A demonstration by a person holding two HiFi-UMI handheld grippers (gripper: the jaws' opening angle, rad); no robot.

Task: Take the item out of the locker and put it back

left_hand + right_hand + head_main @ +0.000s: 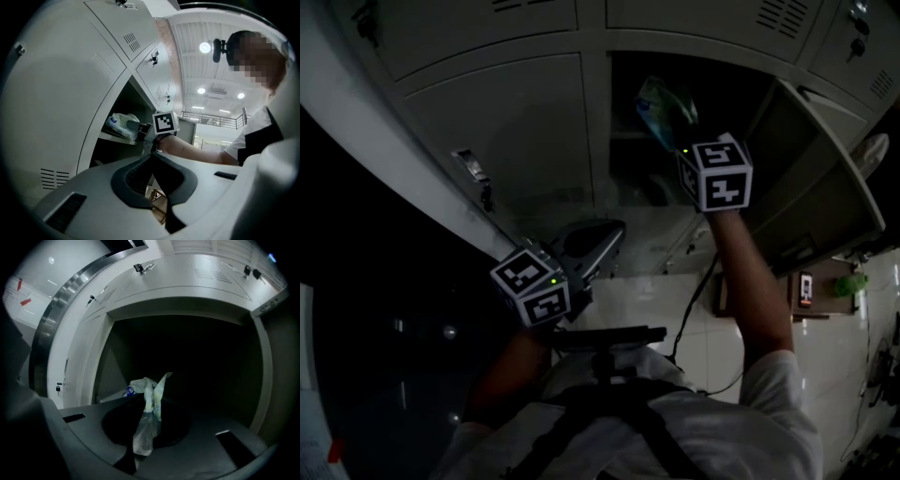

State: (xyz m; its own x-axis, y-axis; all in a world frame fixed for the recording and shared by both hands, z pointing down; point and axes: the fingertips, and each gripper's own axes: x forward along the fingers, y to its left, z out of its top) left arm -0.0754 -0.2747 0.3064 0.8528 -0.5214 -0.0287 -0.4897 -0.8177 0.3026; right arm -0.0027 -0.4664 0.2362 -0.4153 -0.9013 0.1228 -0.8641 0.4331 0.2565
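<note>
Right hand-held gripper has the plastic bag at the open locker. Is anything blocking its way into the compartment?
Nothing visible does. The plastic bag, pinched in the right hand-held gripper, faces the open compartment. The door is swung aside. The interior is dark, so its depth can't be checked.

A crinkled, pale plastic packet (143,432) with a blue mark is hanging limp, pinched at one end in the closed right gripper (147,401). It is sitting in the mouth of the open compartment, over the shelf's near edge. The grey metal locker (516,122) is standing with its door (811,178) swung wide to the right.
</note>
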